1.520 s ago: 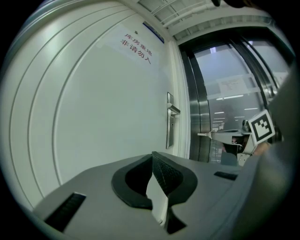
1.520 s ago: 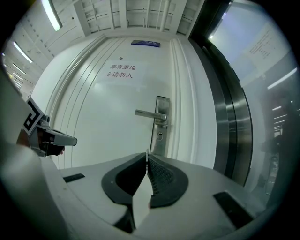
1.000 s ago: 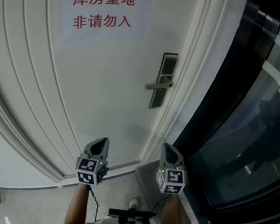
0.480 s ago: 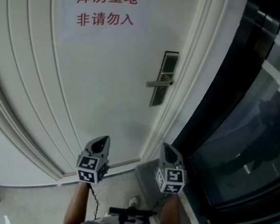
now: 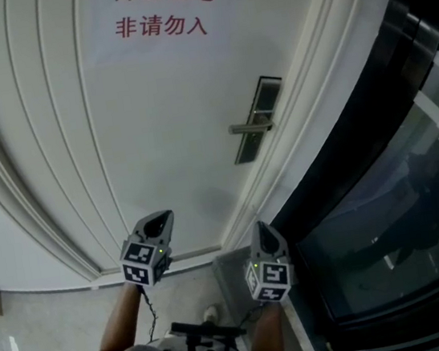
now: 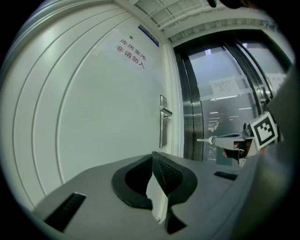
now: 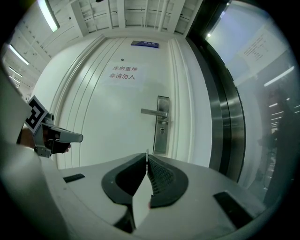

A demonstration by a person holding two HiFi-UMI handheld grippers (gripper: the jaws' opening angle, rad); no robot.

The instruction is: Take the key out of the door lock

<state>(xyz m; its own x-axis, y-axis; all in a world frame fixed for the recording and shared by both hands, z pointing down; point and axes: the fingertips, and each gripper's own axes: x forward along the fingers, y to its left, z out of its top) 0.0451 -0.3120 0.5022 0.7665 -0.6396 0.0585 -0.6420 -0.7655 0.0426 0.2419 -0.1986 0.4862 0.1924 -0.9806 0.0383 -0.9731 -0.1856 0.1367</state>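
Approach stance: left gripper and right gripper hang low, not yet reaching, jaws together and empty, well apart from the lock below the handle; key there too small to discern.

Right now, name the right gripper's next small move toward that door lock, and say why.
Probably raise the right gripper toward the keyhole under the lever handle, opening it on the way. It is shut and empty, held short of the door, with the keyhole ahead of it. The key itself is too small to make out.
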